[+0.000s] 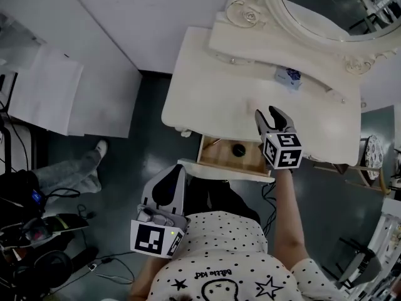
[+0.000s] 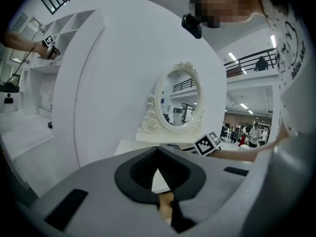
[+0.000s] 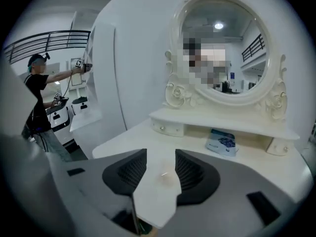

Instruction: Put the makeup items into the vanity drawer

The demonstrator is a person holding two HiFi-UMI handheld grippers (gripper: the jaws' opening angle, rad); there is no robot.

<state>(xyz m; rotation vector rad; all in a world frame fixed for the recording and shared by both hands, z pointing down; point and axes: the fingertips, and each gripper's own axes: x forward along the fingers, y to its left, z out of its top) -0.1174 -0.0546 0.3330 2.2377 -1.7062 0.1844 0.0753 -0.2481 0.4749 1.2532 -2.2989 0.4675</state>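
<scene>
Head view showed the left gripper (image 1: 175,177) nearest the person, jaws closed together on nothing. Beyond it the vanity drawer (image 1: 216,160) stood open, a round black item (image 1: 239,149) inside. Over the tabletop (image 1: 200,86) the right gripper (image 1: 268,116) hung wide open and empty. Farther back, a blue packet (image 1: 288,76) lay below the mirror (image 1: 326,5).

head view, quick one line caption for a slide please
Open right gripper over the vanity top just behind the open drawer, which holds one round black item; left gripper lower left.
</scene>
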